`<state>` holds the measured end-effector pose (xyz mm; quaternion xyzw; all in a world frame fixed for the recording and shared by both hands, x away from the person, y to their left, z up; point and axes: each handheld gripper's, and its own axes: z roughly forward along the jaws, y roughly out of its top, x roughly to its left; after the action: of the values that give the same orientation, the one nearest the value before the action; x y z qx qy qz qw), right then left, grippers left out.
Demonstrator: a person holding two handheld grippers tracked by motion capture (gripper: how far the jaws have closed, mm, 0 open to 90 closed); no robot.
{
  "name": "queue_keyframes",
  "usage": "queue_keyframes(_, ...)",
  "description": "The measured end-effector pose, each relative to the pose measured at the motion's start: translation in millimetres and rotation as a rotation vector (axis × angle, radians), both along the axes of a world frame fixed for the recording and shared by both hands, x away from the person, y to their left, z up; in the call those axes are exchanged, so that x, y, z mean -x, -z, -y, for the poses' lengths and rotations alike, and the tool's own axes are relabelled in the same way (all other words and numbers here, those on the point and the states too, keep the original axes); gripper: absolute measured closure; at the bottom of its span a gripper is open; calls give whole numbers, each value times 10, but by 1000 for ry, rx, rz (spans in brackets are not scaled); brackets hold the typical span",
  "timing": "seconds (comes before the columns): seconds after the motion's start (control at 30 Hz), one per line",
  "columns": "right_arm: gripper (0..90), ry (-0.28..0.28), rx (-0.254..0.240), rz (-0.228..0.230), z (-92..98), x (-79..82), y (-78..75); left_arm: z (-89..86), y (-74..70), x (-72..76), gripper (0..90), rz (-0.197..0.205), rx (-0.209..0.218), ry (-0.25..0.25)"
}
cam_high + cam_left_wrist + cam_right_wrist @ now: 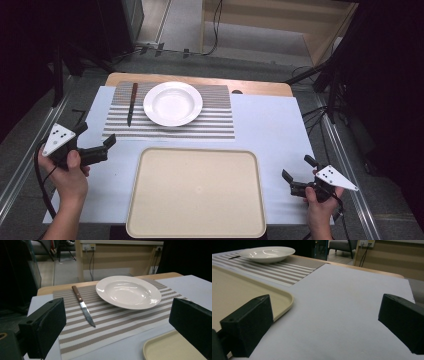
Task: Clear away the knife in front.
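Knife [132, 103] left of plate [172, 103]

Striped placemat [200, 125] on white-covered surface [270, 130]; empty beige tray [196, 192] just in front of it; cables on floor [215, 30] beyond.

A wooden-handled knife [132, 103] lies flat on the striped placemat [215, 122], just beside the white plate [173, 103].

A lab: camera tripods [327, 75], floor cables [215, 30] around a staged table [270, 125].
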<state>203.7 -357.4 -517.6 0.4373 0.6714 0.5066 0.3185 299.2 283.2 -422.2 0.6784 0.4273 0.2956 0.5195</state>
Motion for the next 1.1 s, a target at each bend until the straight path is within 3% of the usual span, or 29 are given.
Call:
queue_keyframes(0.23, 0, 13, 12, 11, -9, 10, -2, 106, 20, -286, 10, -9, -3, 10)
queue_keyframes(0.47, 0, 13, 23, 18, -21, 17, -4, 162, 6, -605, 13, -43, -5, 19)
queue_keyframes(0.67, 0, 9, 26, 19, -25, 21, -5, 164, -14, -772, 13, -69, -10, 10)
queue_keyframes(0.9, 0, 10, 27, 20, -28, 23, -5, 176, -35, -1019, 13, -130, -16, -1)
queue_keyframes(1.1, 0, 8, 32, 20, -31, 21, -5, 161, -40, -1276, 14, -204, 9, -26)
